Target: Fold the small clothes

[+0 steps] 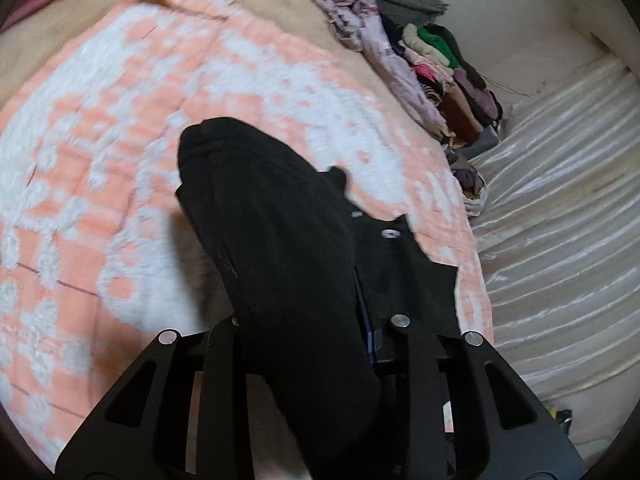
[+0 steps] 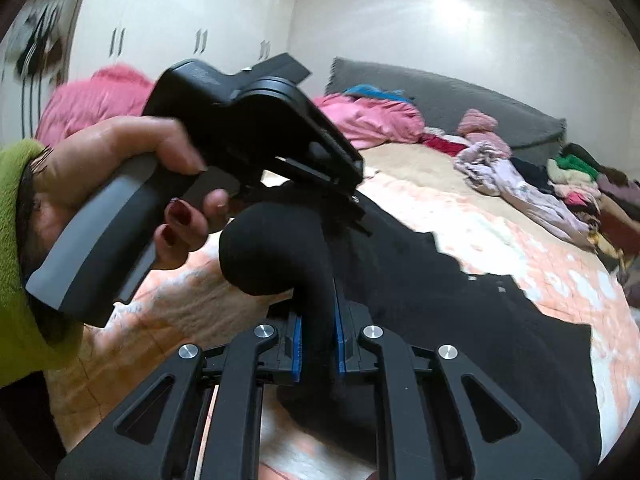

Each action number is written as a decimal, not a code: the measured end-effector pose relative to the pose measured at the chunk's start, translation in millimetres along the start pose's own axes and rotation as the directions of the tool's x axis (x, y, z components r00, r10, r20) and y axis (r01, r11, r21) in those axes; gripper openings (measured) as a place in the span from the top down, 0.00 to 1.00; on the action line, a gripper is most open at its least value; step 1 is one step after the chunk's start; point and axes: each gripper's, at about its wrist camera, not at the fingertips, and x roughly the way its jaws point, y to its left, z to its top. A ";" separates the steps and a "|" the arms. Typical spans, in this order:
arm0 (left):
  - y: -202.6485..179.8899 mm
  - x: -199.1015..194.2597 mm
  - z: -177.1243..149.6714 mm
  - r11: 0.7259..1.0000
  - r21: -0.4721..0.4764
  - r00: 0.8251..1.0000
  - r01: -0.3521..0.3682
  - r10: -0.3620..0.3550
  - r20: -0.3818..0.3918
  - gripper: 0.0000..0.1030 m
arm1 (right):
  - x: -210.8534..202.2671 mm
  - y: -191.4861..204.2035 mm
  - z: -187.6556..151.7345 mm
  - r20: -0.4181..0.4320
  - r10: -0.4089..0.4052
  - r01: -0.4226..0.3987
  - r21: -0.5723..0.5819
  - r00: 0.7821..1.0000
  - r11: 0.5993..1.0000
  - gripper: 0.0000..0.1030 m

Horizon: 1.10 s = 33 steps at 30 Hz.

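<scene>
A small black garment (image 1: 280, 240) hangs over the orange and white blanket (image 1: 120, 160) on the bed. My left gripper (image 1: 320, 320) is shut on one part of the garment, which drapes over its fingers and hides them. My right gripper (image 2: 318, 344) is shut on another bunched part of the black garment (image 2: 460, 300), pinched between its blue pads (image 2: 297, 344). The left gripper's body (image 2: 248, 120) and the hand holding it show in the right wrist view, close above the right gripper. The garment stretches from both grippers down onto the blanket (image 2: 520, 248).
A row of folded and loose clothes (image 1: 432, 64) lies along the bed's far edge, also seen in the right wrist view (image 2: 560, 184). A bare striped mattress (image 1: 560, 220) lies to the right. Pink bedding (image 2: 372, 120), a grey cushion (image 2: 460, 96) and white wardrobes (image 2: 180, 20) stand behind.
</scene>
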 end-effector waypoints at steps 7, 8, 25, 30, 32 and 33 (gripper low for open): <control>-80.8 10.8 -3.3 0.993 0.114 1.000 -0.006 0.005 0.009 0.79 | -46.0 -45.7 -8.9 0.081 -0.055 0.041 0.163 0.995 0.986 0.90; -91.2 14.7 -5.3 0.991 0.132 1.000 -0.010 0.009 0.007 0.79 | -53.6 -54.8 -12.1 0.091 -0.065 0.046 0.194 0.994 0.980 0.90; -161.7 93.3 -43.1 0.963 0.250 0.995 0.101 -0.095 -0.039 0.34 | -92.4 -149.6 -86.9 -0.041 -0.231 0.226 0.438 0.972 0.870 0.90; -119.8 66.5 -48.8 0.962 0.263 0.993 -0.080 0.053 0.108 0.44 | -93.1 -182.4 -113.8 -0.115 -0.160 0.197 0.600 0.980 0.776 0.90; -105.2 64.5 -51.3 0.954 0.260 0.984 -0.148 0.116 0.133 0.44 | -94.7 -185.2 -120.6 -0.130 -0.135 0.187 0.622 0.982 0.761 0.90; -96.1 66.1 -52.9 0.950 0.258 0.980 -0.175 0.143 0.139 0.44 | -95.5 -185.6 -122.1 -0.136 -0.125 0.183 0.626 0.983 0.758 0.90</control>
